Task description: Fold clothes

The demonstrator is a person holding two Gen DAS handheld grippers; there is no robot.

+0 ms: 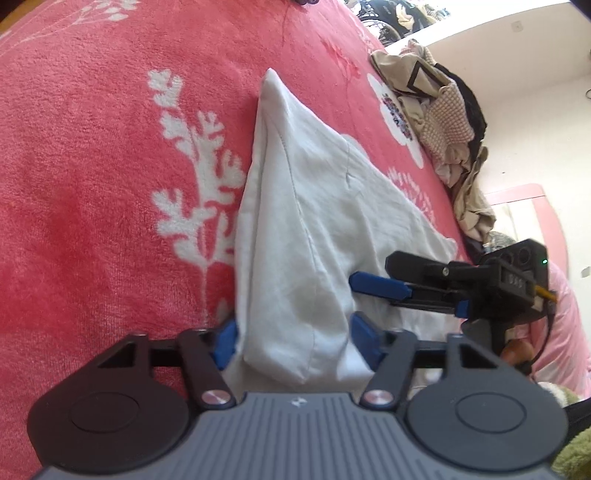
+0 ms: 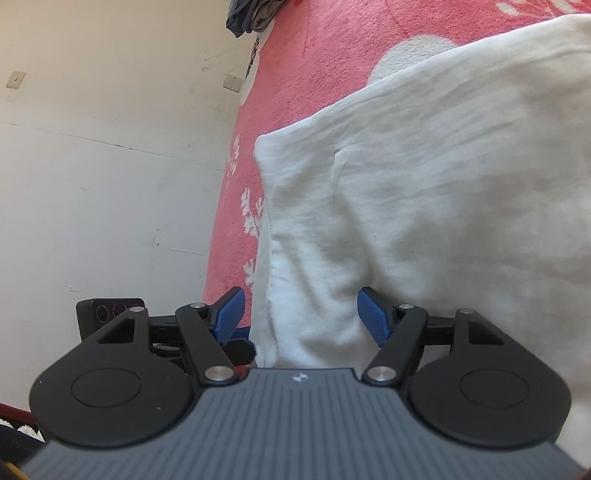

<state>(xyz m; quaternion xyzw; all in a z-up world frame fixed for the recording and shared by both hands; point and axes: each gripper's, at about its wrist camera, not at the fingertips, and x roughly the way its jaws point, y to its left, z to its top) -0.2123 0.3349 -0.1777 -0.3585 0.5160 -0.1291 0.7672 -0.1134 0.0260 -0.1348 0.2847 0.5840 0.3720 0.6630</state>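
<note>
A white garment (image 1: pixel 317 229) lies on the pink flowered blanket (image 1: pixel 92 155), rising in a ridge toward my left gripper (image 1: pixel 295 343). The left gripper's blue pads press a bunched fold of its near end from both sides. In the right wrist view the same white garment (image 2: pixel 424 192) fills the right half, its edge running between the fingers of my right gripper (image 2: pixel 301 317). That gripper's jaws stand apart, with a small gap between the left pad and the cloth. One of its blue fingers (image 1: pixel 380 288) shows in the left wrist view, lying over the garment's right edge.
A heap of beige, checked and dark clothes (image 1: pixel 439 122) lies along the blanket's far right edge by the wall. A pale wall (image 2: pixel 110 147) borders the bed on the left of the right wrist view, with dark clothes (image 2: pixel 247 14) at the top. A pink sleeve (image 1: pixel 569 332) is at the right.
</note>
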